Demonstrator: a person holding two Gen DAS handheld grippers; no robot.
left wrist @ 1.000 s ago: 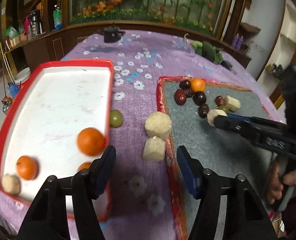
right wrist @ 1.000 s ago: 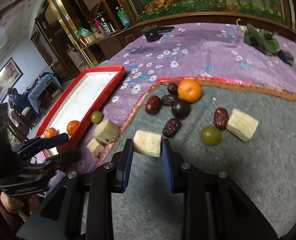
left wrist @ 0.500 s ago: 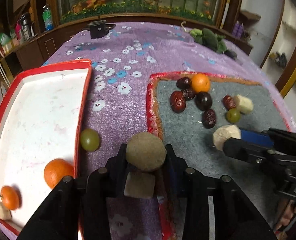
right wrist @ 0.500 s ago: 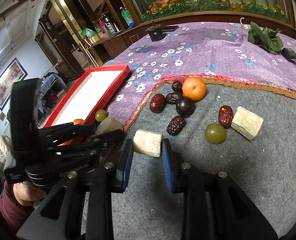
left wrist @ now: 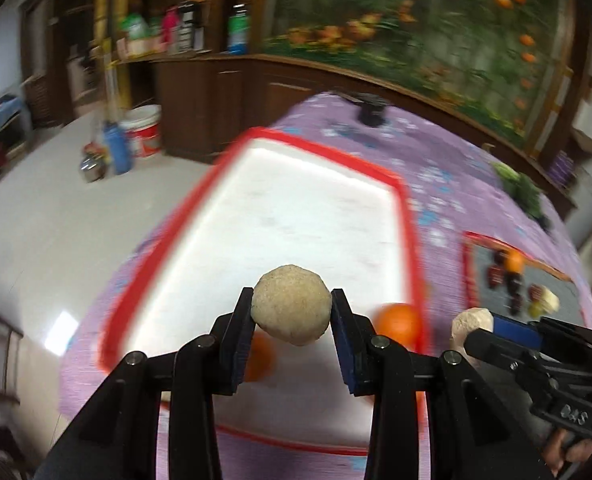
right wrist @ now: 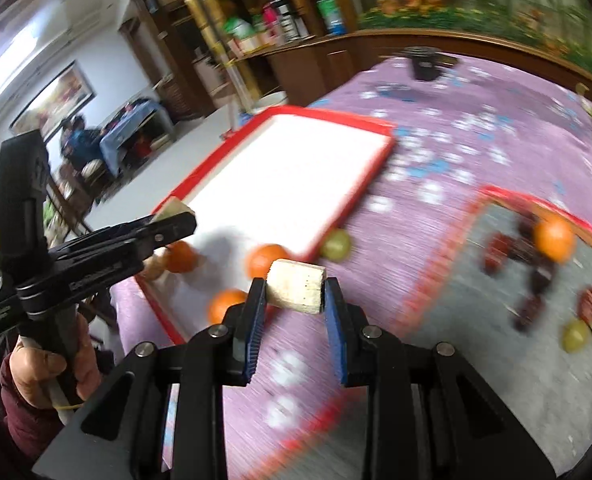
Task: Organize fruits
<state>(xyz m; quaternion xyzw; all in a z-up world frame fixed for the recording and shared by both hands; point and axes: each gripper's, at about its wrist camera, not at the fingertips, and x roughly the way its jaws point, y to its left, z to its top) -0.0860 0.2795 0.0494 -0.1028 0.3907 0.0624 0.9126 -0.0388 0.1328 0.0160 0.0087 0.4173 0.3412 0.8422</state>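
Left gripper [left wrist: 291,322] is clamped on a round pale chunk [left wrist: 291,305], pinched across its widest part and held above the near end of the red-rimmed tray [left wrist: 406,216]. Right gripper [right wrist: 291,312] is closed on a squarer pale block [right wrist: 296,286], held over the purple cloth [right wrist: 476,148] just off the tray's near right corner. Both views are motion-blurred, so height above the tray floor is hard to judge. You're likely mid-carry, with both pieces bound for the tray. Three oranges [right wrist: 265,260] already crowd the near end, one tight against the right rim, so carry further in to the bare white floor toward the far end before lowering. Go low before letting go: the round piece will probably roll, and a drop may knock the oranges. Set one piece at a time, since your tools sit close together. A green grape [right wrist: 336,244] lies on the cloth against the tray's right rim, outside it; more fruit waits on the grey mat [right wrist: 496,360] at the right.
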